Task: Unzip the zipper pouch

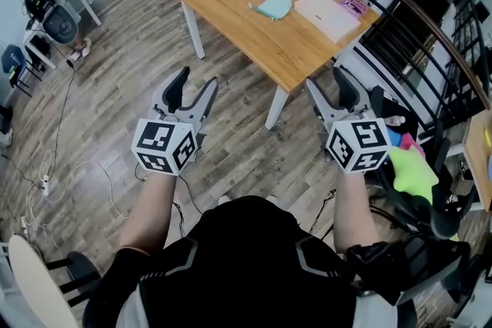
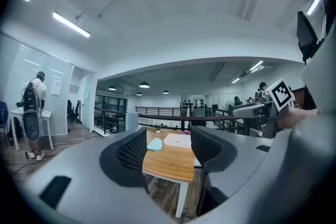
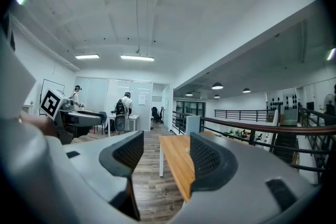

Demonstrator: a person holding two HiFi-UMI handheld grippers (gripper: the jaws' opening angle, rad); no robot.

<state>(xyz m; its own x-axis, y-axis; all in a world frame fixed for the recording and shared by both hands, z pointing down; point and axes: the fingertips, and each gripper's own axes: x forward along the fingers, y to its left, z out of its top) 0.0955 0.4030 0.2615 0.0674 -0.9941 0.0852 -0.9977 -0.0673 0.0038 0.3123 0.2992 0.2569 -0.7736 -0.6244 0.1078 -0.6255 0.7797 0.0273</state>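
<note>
While held level, left gripper [image 1: 197, 81], right gripper [image 1: 324, 80] jaws wide, empty.

I hold both grippers above the floor [image 1: 115, 73], well short of the tabletop [image 1: 284, 57]: left gripper [image 1: 197, 79] left of its near corner, right gripper [image 1: 327, 79] right of it. On the tabletop's far half lies the zipper pouch [image 1: 274, 6], with a flat pad [image 1: 327, 14] just right of it. A railing [image 1: 430, 34] runs behind.

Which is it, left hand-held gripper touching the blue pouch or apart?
Apart. Head view: left hand-held gripper over the floor, pouch far off on the table.
</note>
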